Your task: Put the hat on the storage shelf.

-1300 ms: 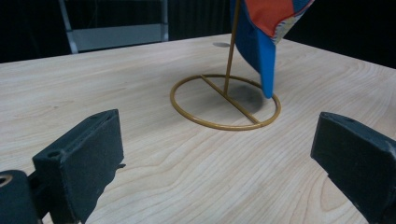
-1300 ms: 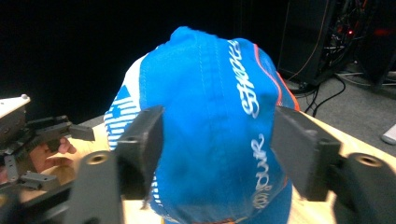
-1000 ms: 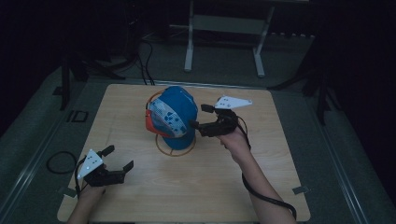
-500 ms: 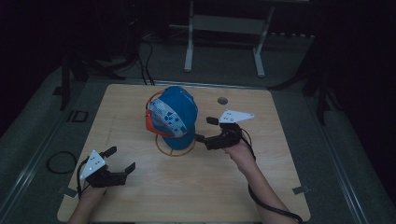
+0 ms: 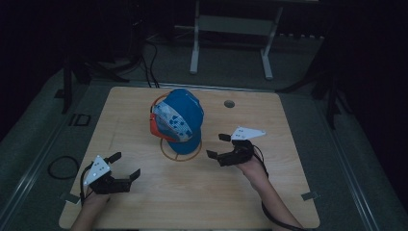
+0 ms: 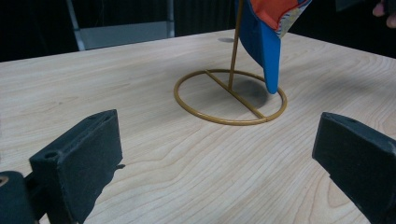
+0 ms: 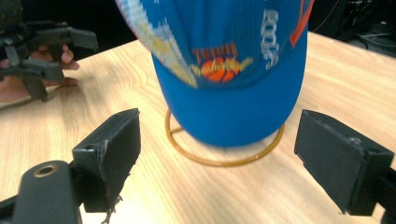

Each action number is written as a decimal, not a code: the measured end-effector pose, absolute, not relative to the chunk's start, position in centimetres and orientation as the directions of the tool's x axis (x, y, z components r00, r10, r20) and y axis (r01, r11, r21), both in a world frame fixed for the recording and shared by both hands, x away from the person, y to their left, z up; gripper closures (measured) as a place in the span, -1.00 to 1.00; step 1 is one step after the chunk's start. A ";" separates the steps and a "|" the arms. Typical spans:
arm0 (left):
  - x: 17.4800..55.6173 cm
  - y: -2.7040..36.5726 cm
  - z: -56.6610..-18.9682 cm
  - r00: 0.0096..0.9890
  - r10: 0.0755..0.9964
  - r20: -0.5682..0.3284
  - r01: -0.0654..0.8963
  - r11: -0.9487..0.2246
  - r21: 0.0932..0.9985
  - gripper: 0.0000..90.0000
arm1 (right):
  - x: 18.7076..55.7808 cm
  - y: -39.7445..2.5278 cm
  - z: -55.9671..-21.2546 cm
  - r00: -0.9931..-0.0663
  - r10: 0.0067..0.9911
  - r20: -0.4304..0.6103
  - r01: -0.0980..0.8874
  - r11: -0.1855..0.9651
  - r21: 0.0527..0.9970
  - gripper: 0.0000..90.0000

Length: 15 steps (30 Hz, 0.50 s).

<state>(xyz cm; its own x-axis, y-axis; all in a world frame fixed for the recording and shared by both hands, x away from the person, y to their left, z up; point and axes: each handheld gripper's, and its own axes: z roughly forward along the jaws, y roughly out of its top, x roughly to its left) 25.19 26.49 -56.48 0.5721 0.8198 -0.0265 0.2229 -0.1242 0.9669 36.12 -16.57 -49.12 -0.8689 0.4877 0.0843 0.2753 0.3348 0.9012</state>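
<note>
A blue cap [image 5: 180, 119] with an orange inside and a printed panel hangs on a thin gold wire stand [image 5: 181, 150] at the middle of the wooden table [image 5: 144, 202]. In the right gripper view the cap [image 7: 233, 70] shows an orange basketball logo above the stand's ring [image 7: 219, 158]. My right gripper [image 5: 216, 145] is open just right of the stand, jaws towards the cap, nothing held. My left gripper [image 5: 125, 165] is open at the front left, resting near the table, apart from the stand. The left gripper view shows the ring [image 6: 229, 100] and the cap's brim [image 6: 268, 42].
A round hole [image 5: 229, 103] is in the table's back right. A white metal frame [image 5: 231, 33] stands on the floor behind the table. Cables [image 5: 60, 166] lie on the floor at the left. Bare tabletop lies along the front.
My right gripper has drawn back from the cap's side towards the front right, open and holding nothing. The cap stays on the stand. The left gripper has barely moved.
</note>
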 end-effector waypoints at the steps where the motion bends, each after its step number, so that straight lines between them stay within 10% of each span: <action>1: 25.2 26.5 -56.5 0.572 0.819 -0.030 0.222 -0.119 0.968 -0.96 | 36.0 -16.9 -49.9 -0.871 0.484 0.086 0.276 0.335 0.901 -0.67; 15: 25.2 26.5 -56.6 0.576 0.817 -0.029 0.223 -0.124 0.967 -0.96 | 34.9 -19.0 -54.2 -0.861 0.493 0.128 0.344 0.377 0.860 -0.67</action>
